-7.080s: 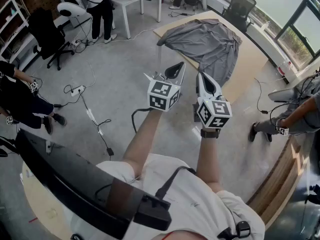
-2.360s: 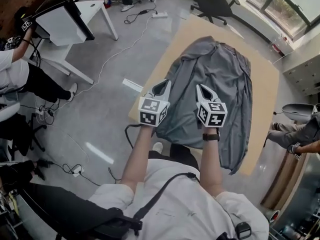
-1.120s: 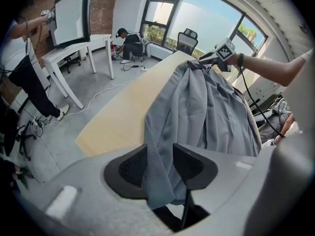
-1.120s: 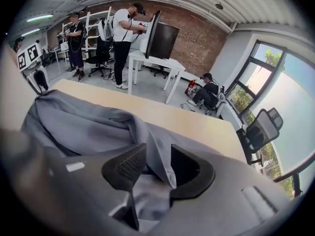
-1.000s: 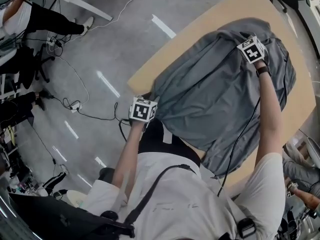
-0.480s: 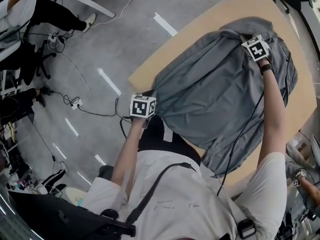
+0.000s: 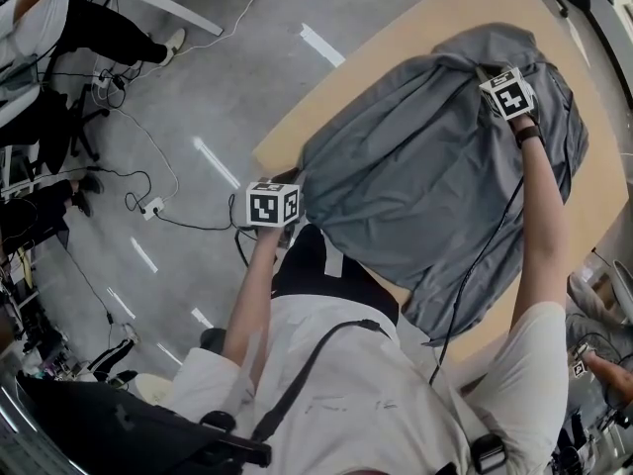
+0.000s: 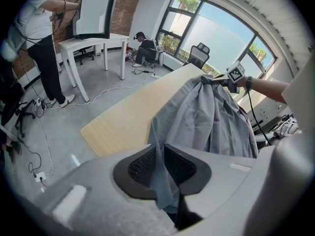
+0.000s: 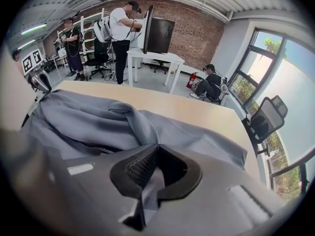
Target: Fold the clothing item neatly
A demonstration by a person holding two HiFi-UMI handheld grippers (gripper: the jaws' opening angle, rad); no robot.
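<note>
A grey garment (image 7: 425,176) lies spread and rumpled on a light wooden table (image 7: 326,97). At its near left edge my left gripper (image 7: 295,180) holds a fold. In the left gripper view the cloth (image 8: 211,122) runs up between the pads of that gripper (image 8: 158,154). Its jaws have just been opening a little, with the cloth still between them. My right gripper (image 7: 483,71) is at the far end of the garment, shut on a pinch of fabric. In the right gripper view that pinch hangs between the pads of the right gripper (image 9: 155,166), with the garment (image 9: 98,122) beyond.
The table's bare corner (image 8: 123,117) lies left of the garment. A white desk with a monitor (image 8: 93,38) and a standing person (image 8: 39,43) are beyond it. Cables (image 7: 148,206) run over the grey floor. An office chair (image 9: 263,119) stands past the table's far end.
Both hands have stayed at the garment's edges. The left gripper's cube has shifted slightly left and rolled, and the cloth edge beside it has drawn up a little.
</note>
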